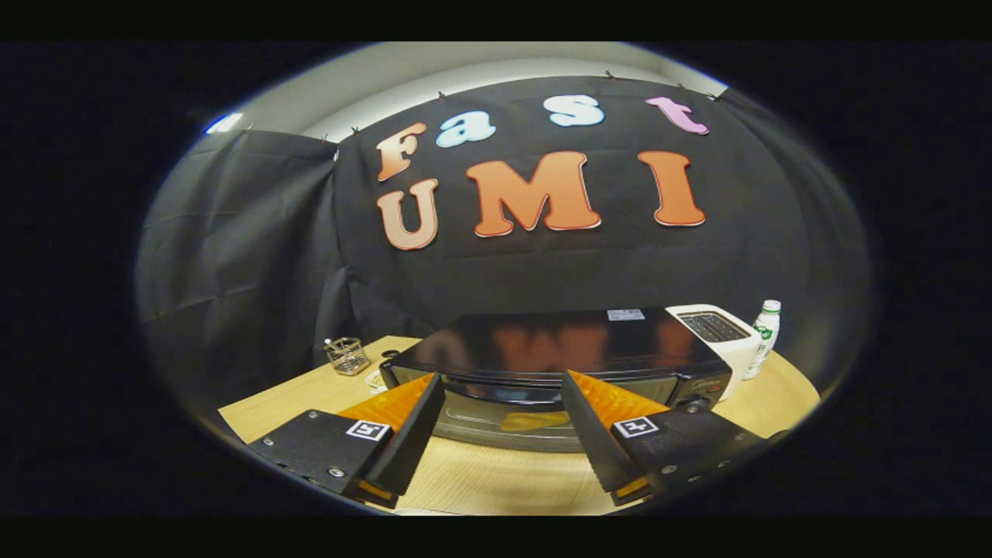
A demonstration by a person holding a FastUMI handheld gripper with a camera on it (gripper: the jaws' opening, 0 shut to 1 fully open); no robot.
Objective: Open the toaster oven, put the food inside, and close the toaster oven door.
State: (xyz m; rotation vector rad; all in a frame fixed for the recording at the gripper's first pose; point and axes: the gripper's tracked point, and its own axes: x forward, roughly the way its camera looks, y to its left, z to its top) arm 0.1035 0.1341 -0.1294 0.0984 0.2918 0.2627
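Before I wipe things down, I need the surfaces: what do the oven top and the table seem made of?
Oven top: probably glossy black painted metal or glass; it mirrors the wall behind. Table: pale wood or wood-look laminate, matt, with fine grain lines. The open gripper hangs just before the oven door, holding nothing.

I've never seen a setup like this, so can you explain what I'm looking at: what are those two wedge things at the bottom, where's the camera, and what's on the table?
The camera rides on a hand-held gripper, looking forward along its two fingers, the wedges you noticed. A person carries it; there is no robot arm. The fingers stand apart and hold nothing. Just ahead of them, on a wooden table, sits a black toaster oven. Beside it stand a white slot toaster and a small bottle; on the other side is a small wire basket.
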